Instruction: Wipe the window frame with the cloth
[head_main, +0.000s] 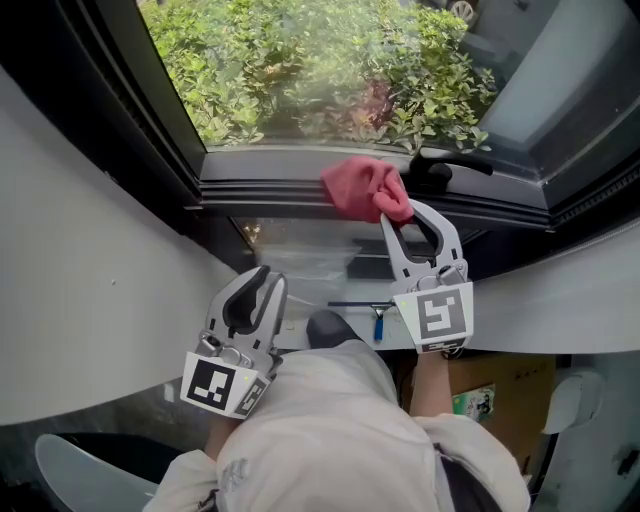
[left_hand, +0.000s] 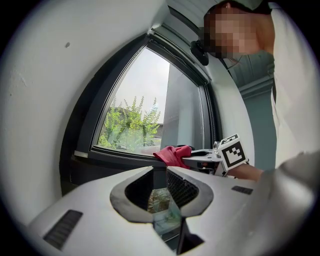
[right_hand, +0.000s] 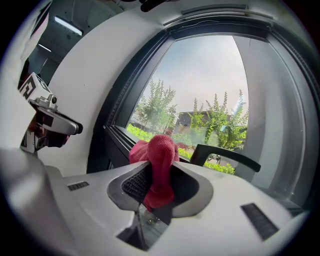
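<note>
A red cloth (head_main: 365, 187) is bunched on the dark lower rail of the window frame (head_main: 260, 190), just left of the black window handle (head_main: 450, 160). My right gripper (head_main: 398, 214) is shut on the cloth, whose near end hangs between the jaws in the right gripper view (right_hand: 159, 160). The right gripper (right_hand: 157, 167) points at the rail. My left gripper (head_main: 266, 282) is held lower and to the left, apart from the frame, shut with nothing in it. From the left gripper (left_hand: 158, 171) view, the cloth (left_hand: 173, 154) and the right gripper (left_hand: 197, 159) lie ahead to the right.
A white curved wall (head_main: 80, 260) flanks the window on the left. A small blue-handled squeegee (head_main: 375, 315) lies on the sill below the frame. A cardboard box (head_main: 495, 385) stands at lower right. Green bushes (head_main: 310, 70) show beyond the glass.
</note>
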